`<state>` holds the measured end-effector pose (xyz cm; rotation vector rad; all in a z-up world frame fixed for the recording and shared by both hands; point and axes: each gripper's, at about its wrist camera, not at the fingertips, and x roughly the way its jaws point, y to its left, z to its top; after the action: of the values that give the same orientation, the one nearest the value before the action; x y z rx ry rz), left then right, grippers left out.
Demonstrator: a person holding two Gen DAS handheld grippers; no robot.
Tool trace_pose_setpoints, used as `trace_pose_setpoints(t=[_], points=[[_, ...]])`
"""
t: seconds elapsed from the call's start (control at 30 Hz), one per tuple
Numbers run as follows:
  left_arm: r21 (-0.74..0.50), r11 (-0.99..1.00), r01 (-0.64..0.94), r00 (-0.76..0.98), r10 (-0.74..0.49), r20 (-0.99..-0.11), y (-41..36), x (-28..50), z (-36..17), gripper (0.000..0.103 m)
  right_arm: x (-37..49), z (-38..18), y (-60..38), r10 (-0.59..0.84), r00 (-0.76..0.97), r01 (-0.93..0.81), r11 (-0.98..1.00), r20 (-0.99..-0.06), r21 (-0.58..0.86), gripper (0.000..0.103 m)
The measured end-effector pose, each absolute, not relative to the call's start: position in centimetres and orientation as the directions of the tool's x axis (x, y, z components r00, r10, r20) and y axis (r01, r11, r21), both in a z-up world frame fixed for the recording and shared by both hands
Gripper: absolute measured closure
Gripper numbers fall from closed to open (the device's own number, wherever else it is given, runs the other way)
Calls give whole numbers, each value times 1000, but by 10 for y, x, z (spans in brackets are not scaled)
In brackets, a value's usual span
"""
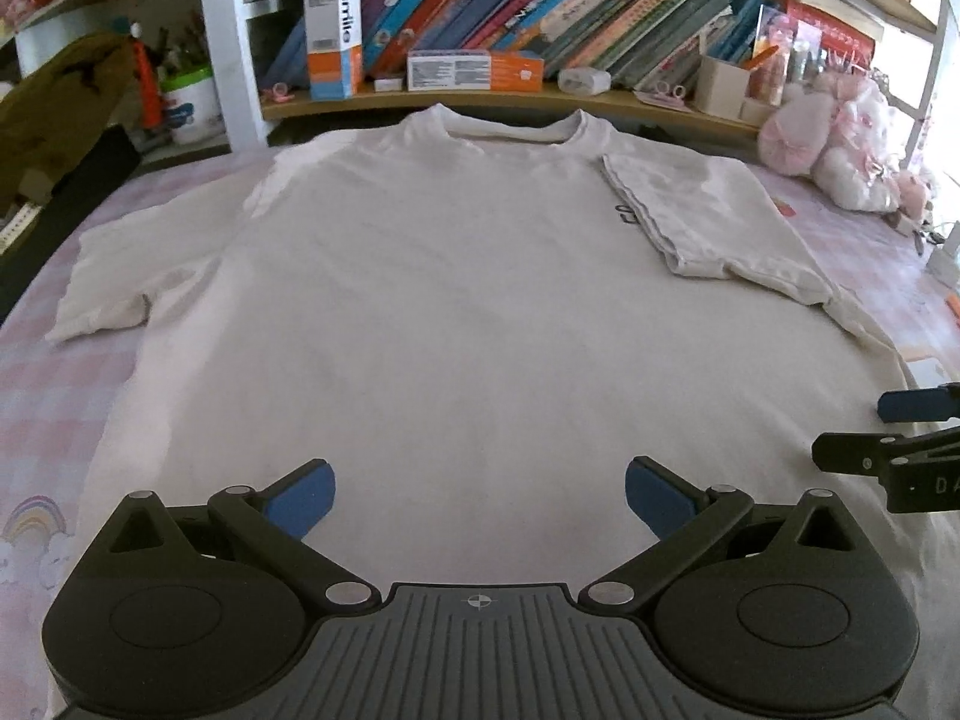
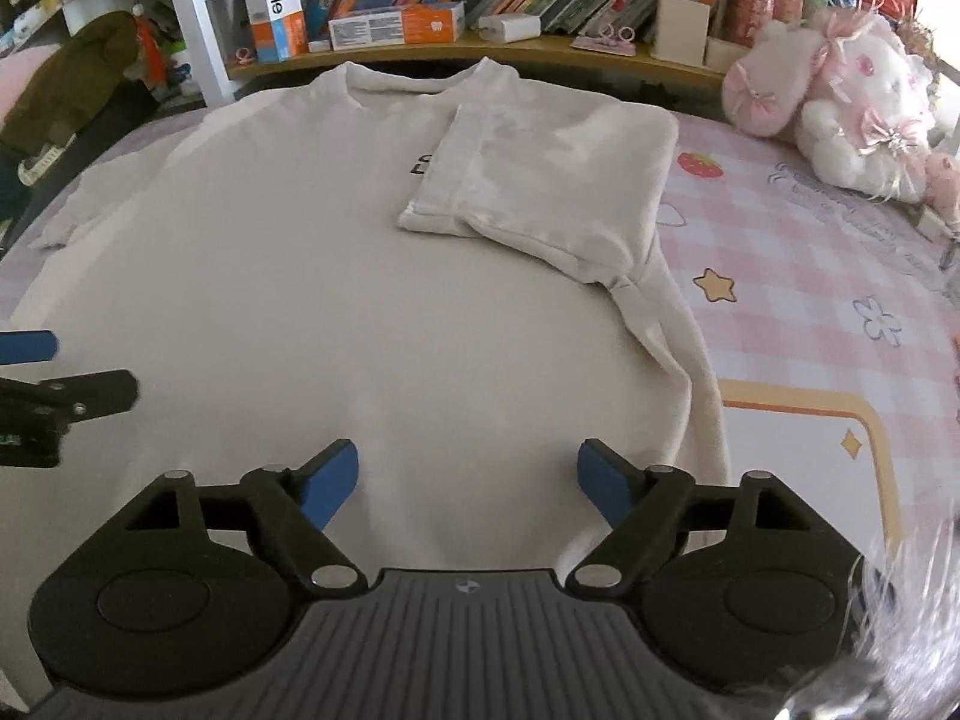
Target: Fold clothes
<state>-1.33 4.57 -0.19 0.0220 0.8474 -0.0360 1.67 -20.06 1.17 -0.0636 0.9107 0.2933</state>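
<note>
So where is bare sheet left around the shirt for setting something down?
Free: pink checked sheet between the t-shirt and the plush toys, and left of the spread sleeve. Crowded: the shelf behind the collar.

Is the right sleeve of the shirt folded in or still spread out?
Folded in. The right sleeve lies flat over the chest of the shirt, partly covering dark print; the left sleeve lies spread out on the bed.
</note>
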Motion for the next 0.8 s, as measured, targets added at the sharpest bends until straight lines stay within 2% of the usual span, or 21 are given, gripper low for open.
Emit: trace_pose_setpoints(t=[0.23, 0.53, 0.8], points=[[41, 999, 14, 684, 20, -729, 58, -16, 10, 0, 11, 11, -196, 203, 589, -275, 961, -782, 42, 15], [-2, 999, -46, 695, 30, -718, 115, -5, 18, 0, -8, 16, -173, 126, 626, -208, 978, -770, -9, 13], [-67, 988, -139, 734, 58, -677, 199, 7, 23, 0, -24, 25, -128, 60, 649, -151, 987, -758, -52, 13]])
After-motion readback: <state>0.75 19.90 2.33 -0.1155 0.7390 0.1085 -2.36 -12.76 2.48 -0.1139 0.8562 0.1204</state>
